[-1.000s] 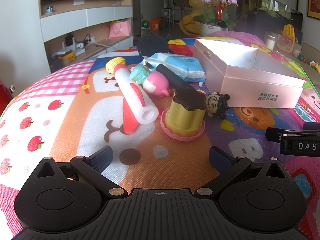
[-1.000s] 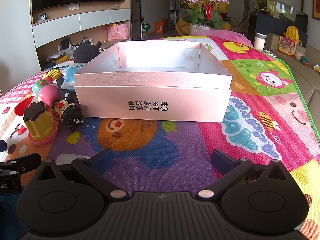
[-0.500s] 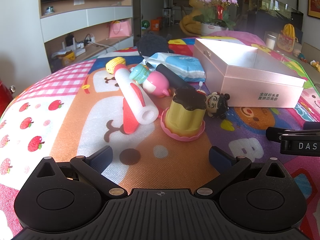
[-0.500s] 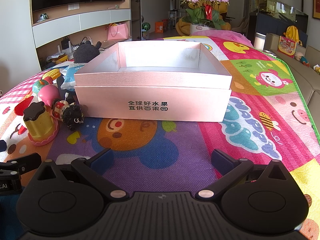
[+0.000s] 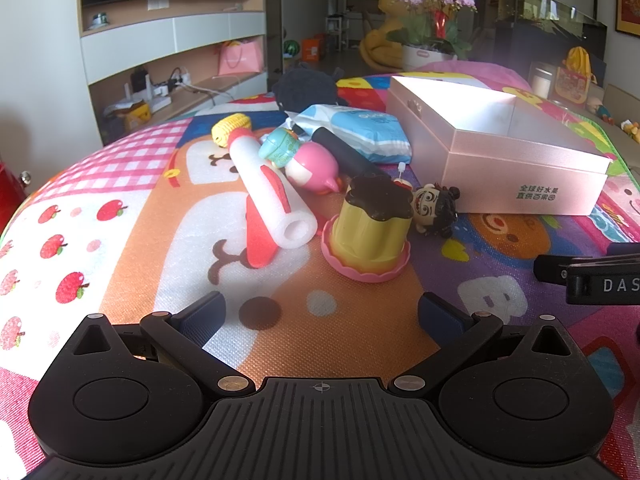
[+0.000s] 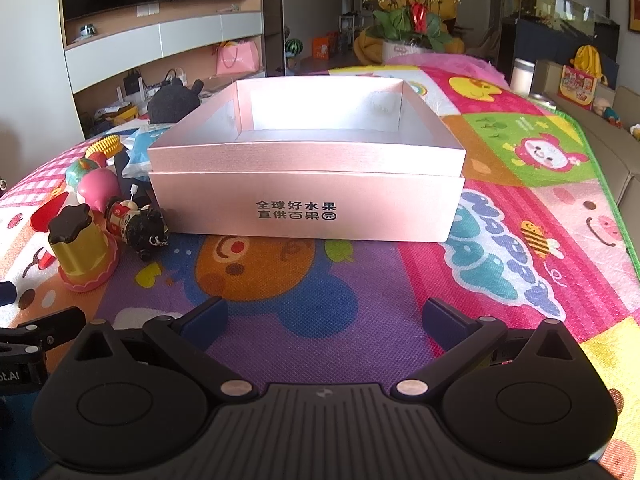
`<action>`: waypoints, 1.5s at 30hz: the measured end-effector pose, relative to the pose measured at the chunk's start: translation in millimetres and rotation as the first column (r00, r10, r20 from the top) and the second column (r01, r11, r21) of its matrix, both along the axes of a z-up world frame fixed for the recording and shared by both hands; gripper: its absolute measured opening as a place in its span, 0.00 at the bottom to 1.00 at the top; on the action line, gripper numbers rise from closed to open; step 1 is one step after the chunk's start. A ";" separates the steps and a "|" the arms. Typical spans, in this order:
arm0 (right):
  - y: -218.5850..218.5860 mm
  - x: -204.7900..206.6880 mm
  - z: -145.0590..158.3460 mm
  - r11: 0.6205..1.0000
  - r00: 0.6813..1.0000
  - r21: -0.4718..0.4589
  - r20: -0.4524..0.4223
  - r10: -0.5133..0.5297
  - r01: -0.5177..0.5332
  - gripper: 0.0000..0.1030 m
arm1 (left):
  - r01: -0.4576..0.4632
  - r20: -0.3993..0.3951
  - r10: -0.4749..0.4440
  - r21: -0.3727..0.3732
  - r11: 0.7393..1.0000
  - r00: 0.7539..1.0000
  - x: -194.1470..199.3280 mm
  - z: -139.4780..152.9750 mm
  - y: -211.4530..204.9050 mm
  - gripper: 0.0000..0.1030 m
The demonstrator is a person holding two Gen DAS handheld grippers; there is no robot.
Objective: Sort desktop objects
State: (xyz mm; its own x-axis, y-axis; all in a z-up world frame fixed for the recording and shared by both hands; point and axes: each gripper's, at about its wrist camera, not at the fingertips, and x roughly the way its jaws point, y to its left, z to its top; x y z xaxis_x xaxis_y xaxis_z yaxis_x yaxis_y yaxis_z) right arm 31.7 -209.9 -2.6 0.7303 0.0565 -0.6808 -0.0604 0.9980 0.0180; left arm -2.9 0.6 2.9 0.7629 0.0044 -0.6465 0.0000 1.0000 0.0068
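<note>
An open pink box stands on the colourful play mat, empty inside; it also shows in the left wrist view. Left of it lies a pile of toys: a yellow pudding toy on a pink base, a white foam tube, a pink round toy, a small black-haired figurine, a blue tissue pack and a black plush. My left gripper is open and empty, short of the pudding toy. My right gripper is open and empty, in front of the box.
The play mat covers the whole surface and ends at a green edge on the right. A flower pot stands beyond the far end. The right gripper's body shows at the left wrist view's right edge.
</note>
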 end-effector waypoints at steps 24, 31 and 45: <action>78.2 -1.5 50.5 0.895 0.897 0.078 0.076 0.435 -0.440 0.96 | 0.255 -0.073 -0.247 0.152 0.955 0.966 -39.2 11.2 1.9 1.00; 131.2 30.6 48.8 0.890 0.890 0.013 0.008 0.456 -0.456 0.71 | 0.243 -0.075 -0.236 0.114 0.963 0.969 -38.8 8.1 12.2 1.00; 145.6 47.7 75.0 0.860 0.866 0.097 0.042 0.499 -0.501 0.70 | 0.189 -0.031 -0.188 0.044 0.981 0.982 -35.9 7.4 35.2 1.00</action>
State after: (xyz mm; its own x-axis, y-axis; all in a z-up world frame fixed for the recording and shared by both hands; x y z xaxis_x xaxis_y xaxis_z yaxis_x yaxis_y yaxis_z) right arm 79.4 -64.3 72.3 0.5952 0.4843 -0.6413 -0.5518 0.8264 0.1120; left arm -38.8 35.8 10.3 0.7356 -0.1074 -0.6688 0.1892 0.9806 0.0505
